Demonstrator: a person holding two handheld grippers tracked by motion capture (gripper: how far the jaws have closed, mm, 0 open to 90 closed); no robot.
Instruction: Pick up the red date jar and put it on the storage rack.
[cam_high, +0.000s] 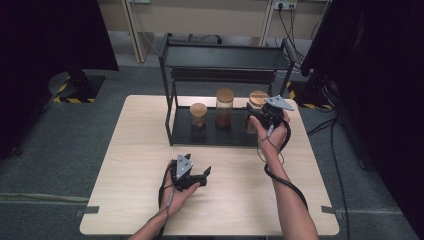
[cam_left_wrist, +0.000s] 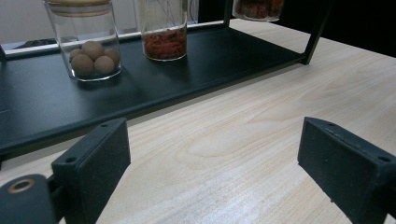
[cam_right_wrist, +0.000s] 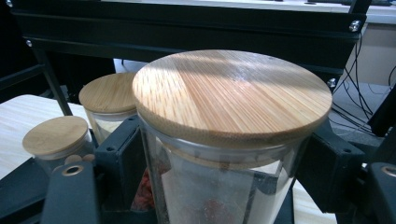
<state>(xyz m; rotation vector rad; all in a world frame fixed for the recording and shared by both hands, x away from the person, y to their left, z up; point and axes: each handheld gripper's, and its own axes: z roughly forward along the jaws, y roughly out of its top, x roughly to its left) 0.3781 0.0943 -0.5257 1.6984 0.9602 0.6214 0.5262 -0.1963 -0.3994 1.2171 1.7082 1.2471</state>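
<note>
So the right gripper (cam_high: 256, 116) has its jaws clamped on the glass body of the right-hand jar (cam_high: 256, 107), just under the bamboo lid (cam_right_wrist: 232, 91), and the jar sits at the right end of the black rack's (cam_high: 220, 131) bottom shelf, next to the tall middle jar (cam_high: 224, 107) with the red stuff and the small jar (cam_high: 198, 116) with the brown balls further left. In the right gripper view the pads press on the glass on both sides, so it looks like a real grip, not just a hover. The left gripper (cam_high: 192, 176) is parked low over the wooden table (cam_high: 135, 165) in front of the rack, jaws wide apart with nothing between them. What I'd worry about: smooth round glass is slippery, and the grip is high up near the lid, so if the jar gets lifted or tipped its weight hangs below the pads and it could swivel or slide out. The lid only seems to sit on top, so tilting might pop it off too. Also the upper shelf is right overhead and the tall jar is close by, so lifting too steeply could knock the lid on the shelf, and swinging left could bump the neighbour. I can't tell whether the jar's base is resting on the shelf right now
</note>
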